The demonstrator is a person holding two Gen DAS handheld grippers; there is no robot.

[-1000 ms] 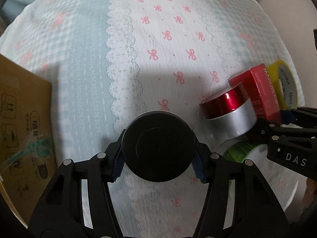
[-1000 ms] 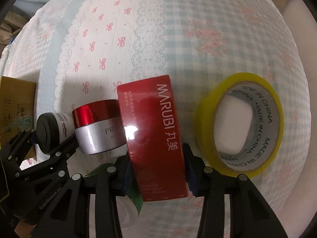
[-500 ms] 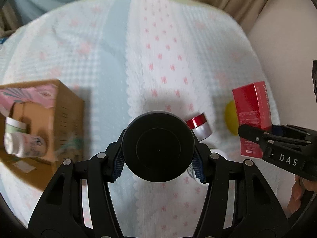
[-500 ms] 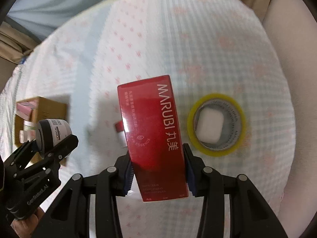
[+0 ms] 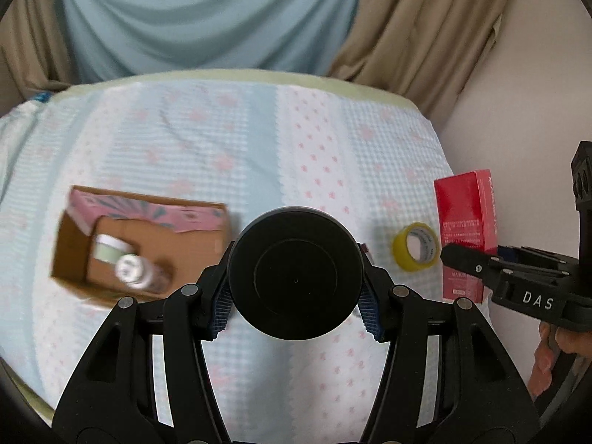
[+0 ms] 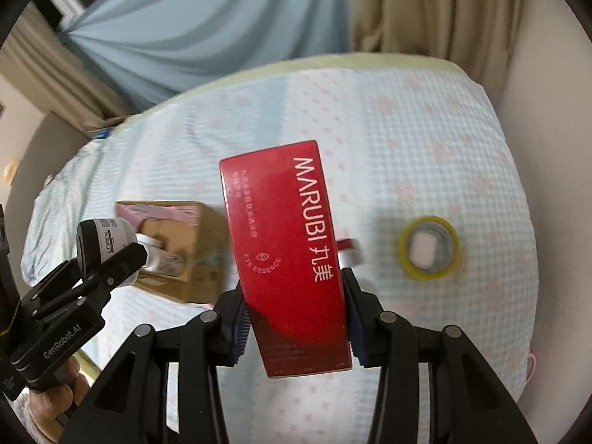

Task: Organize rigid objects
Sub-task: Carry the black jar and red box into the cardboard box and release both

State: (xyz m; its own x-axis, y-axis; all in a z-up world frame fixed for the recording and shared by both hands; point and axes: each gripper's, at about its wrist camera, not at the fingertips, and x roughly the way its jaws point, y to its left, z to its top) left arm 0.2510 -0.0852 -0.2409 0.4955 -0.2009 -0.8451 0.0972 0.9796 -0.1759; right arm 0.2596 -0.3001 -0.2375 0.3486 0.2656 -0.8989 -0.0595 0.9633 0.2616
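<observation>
While both loads hang above the bedspread (image 5: 259,140), we note the left gripper (image 5: 296,288) clamped on a black-lidded jar (image 5: 296,273) and the right gripper (image 6: 296,325) clamped on a red carton (image 6: 285,244). Gripped low, the carton may pivot or slip; either could miss the cardboard box (image 5: 74,259), far left, or strike its bottle (image 5: 137,273).

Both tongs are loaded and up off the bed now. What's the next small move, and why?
Probably carry both loads across toward the cardboard box. The left tongs clamp the black-lidded jar, the right tongs clamp the red carton, and the box sits open with a bottle already inside. The yellow tape roll waits on the bedspread.
</observation>
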